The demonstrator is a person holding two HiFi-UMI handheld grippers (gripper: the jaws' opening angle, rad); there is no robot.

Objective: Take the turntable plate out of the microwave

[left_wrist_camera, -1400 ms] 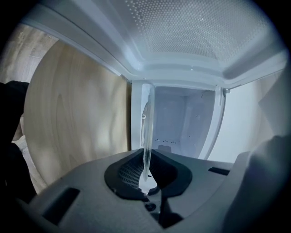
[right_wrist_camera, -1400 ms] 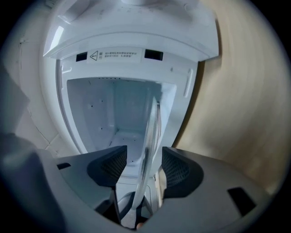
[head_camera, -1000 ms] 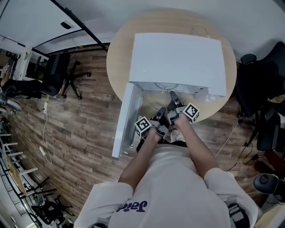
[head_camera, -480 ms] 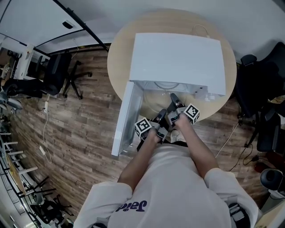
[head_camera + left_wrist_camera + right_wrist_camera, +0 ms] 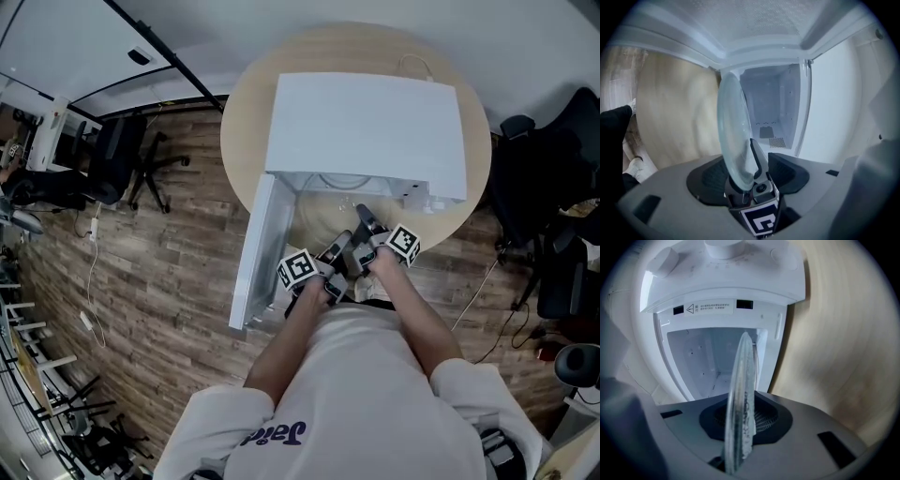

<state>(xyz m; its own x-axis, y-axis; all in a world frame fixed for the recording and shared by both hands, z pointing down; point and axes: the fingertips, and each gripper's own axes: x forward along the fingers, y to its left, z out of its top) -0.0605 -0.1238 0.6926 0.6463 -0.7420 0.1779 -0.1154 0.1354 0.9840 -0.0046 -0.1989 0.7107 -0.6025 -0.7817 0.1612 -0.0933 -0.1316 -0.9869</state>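
Note:
The white microwave [image 5: 366, 122] stands on a round wooden table [image 5: 246, 122], its door [image 5: 251, 258] swung open to the left. The clear glass turntable plate [image 5: 742, 394] is outside the opening, seen edge-on. My right gripper [image 5: 740, 427] is shut on its rim. In the left gripper view the plate [image 5: 733, 126] stands between the jaws of my left gripper [image 5: 750, 166]. Those jaws have just been opening and stand wide, pads off the glass. The right gripper's black finger [image 5: 757, 158] lies on the plate there. In the head view both grippers, left [image 5: 336, 248] and right [image 5: 362, 217], are just in front of the cavity.
The microwave cavity [image 5: 771, 110] behind the plate holds nothing I can see. The control panel with knobs [image 5: 723, 258] is on the right of the opening. A cable [image 5: 417, 64] lies behind the microwave. Office chairs [image 5: 127, 159] [image 5: 539, 178] stand on the wood floor either side.
Both grippers and the plate sit slightly farther back from the microwave opening. The left gripper's marker cube has tilted a little.

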